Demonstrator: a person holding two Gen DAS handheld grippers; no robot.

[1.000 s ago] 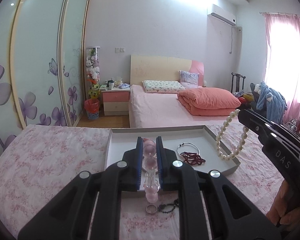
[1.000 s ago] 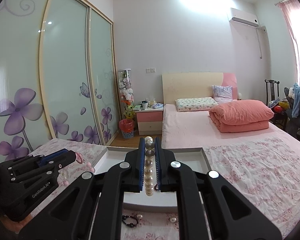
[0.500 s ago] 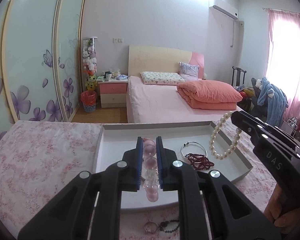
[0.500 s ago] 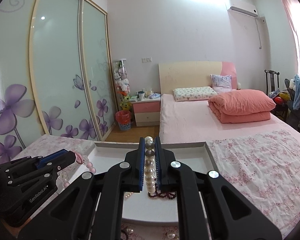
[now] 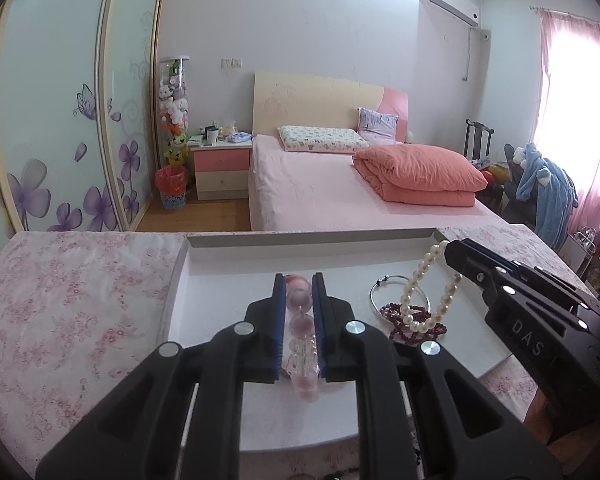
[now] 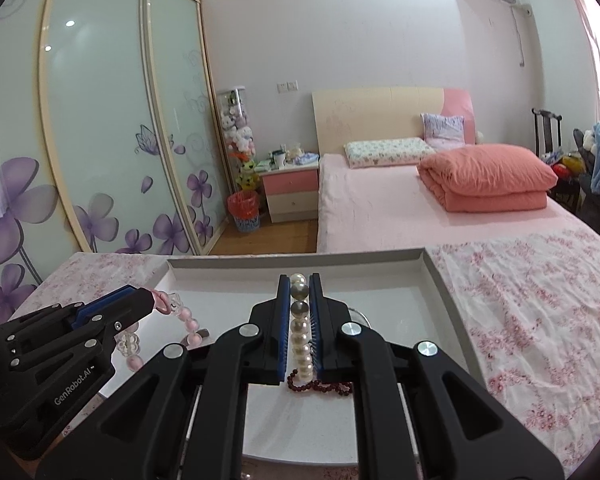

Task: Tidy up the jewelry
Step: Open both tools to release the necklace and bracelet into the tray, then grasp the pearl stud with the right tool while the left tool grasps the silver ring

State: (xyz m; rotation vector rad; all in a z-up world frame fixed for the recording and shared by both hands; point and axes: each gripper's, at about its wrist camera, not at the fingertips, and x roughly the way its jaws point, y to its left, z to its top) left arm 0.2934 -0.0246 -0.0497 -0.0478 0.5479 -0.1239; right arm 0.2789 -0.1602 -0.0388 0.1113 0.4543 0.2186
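Now both grippers (image 5: 296,280) (image 6: 299,280) tilted over tray (image 5: 308,240) w/ beads.

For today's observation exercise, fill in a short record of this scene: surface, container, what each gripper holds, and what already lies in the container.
surface: floral tablecloth
container: grey tray
left gripper: shut on pink bead bracelet
right gripper: shut on pearl bracelet
in tray: silver bangle, dark red bead bracelet

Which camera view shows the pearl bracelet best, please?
The left wrist view: the pearl bracelet hangs as a full loop from the right gripper over the tray. The right wrist view shows only pearls between its pads.
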